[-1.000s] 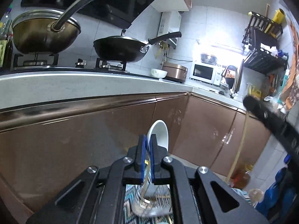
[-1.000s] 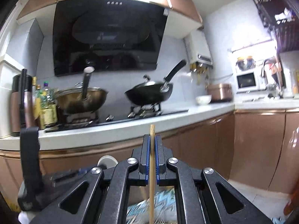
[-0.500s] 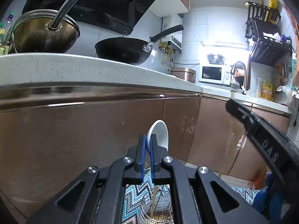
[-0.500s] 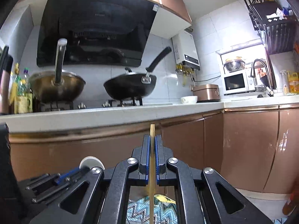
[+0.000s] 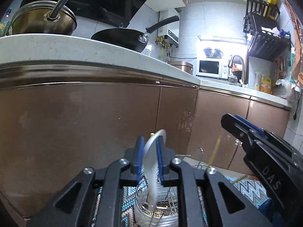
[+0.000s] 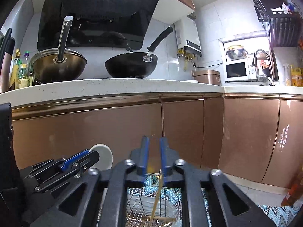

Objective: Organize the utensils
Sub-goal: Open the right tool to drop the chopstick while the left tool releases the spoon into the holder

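Note:
My left gripper [image 5: 149,151] is open, and a white ceramic spoon [image 5: 152,162] stands loose between its blue pads, its lower end in the metal wire utensil holder [image 5: 159,208] below. My right gripper [image 6: 154,151] is open too. A wooden chopstick [image 6: 158,194] leans blurred between its fingers, dropping into the same holder [image 6: 151,208]. The right gripper also shows in the left wrist view [image 5: 265,147], with the chopstick [image 5: 215,153] beside it. The left gripper [image 6: 79,162] and spoon bowl [image 6: 103,156] show in the right wrist view.
The holder sits on a blue zigzag-patterned mat [image 6: 274,213] on the floor before brown cabinet doors [image 5: 75,123]. Above is a white countertop [image 6: 113,87] with a brass pot [image 6: 56,66], a black wok [image 6: 130,64], a rice cooker and a microwave [image 6: 238,70].
Both grippers have opened. The spoon and the chopstick, held tight before, now sit loose and slip down into the holder. Both grippers moved lower.

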A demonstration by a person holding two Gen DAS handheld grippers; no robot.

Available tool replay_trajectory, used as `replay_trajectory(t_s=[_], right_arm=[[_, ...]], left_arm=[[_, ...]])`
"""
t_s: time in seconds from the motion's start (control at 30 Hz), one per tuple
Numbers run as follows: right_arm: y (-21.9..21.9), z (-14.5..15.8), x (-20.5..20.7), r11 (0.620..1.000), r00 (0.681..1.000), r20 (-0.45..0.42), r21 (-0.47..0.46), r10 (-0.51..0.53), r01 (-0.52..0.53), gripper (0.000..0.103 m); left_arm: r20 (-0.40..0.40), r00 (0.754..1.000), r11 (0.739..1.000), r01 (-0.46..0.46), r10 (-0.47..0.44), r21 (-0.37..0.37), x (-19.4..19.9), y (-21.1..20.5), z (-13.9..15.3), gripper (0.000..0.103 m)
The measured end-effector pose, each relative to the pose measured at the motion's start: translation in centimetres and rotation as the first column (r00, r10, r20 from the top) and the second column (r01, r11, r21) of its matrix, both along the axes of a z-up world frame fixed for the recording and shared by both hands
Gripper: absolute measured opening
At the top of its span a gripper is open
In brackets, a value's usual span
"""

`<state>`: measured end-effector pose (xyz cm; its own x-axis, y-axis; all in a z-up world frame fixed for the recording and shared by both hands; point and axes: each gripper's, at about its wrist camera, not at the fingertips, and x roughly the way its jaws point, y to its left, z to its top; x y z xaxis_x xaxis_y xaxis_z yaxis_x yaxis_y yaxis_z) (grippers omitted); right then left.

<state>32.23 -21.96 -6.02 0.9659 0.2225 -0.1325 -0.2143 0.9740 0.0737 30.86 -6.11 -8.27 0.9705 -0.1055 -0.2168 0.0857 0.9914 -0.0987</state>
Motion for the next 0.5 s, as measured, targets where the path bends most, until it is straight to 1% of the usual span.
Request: replay_trajectory(t_s=[0.03, 0.07, 0.1, 0.17, 0.27, 0.5], right_arm=[[-0.1, 0.3, -0.2, 1.000, 1.000, -0.004, 0.001, -0.002, 0.002, 0.026], [-0.2, 0.5, -0.4, 1.000, 1.000, -0.007, 0.001, -0.003, 0.003, 0.027], [-0.2, 0.9, -0.7, 1.000, 1.000, -0.011, 0.001, -0.002, 0.002, 0.028], [-0.2, 1.4, -0.9, 1.000, 1.000, -0.029, -0.001, -0.003, 0.003, 0.031], [-0.2, 2.0, -1.7, 1.000, 0.999, -0.053, -0.003, -0.008, 0.008, 0.032], [-0.2, 4.7, -5.8, 1.000, 0.998, -0.057, -0.019, -0.016, 0.015, 0.035]], left_arm=[[0.009, 1.000, 1.000, -0.002, 0.002, -0.004, -0.4, 0.1, 0.3, 0.024], [0.019, 1.000, 1.000, -0.002, 0.002, -0.008, -0.9, 0.2, 0.7, 0.030], [0.029, 1.000, 1.000, 0.001, -0.001, -0.006, -1.4, 0.2, 1.3, 0.032], [0.035, 0.999, 1.000, 0.009, -0.009, -0.001, -2.3, 0.2, 2.2, 0.034], [0.043, 0.999, 1.000, 0.010, -0.010, 0.004, -3.6, 0.5, 3.4, 0.036], [0.053, 0.998, 1.000, -0.026, 0.026, -0.013, -8.4, 2.9, 6.2, 0.037]])
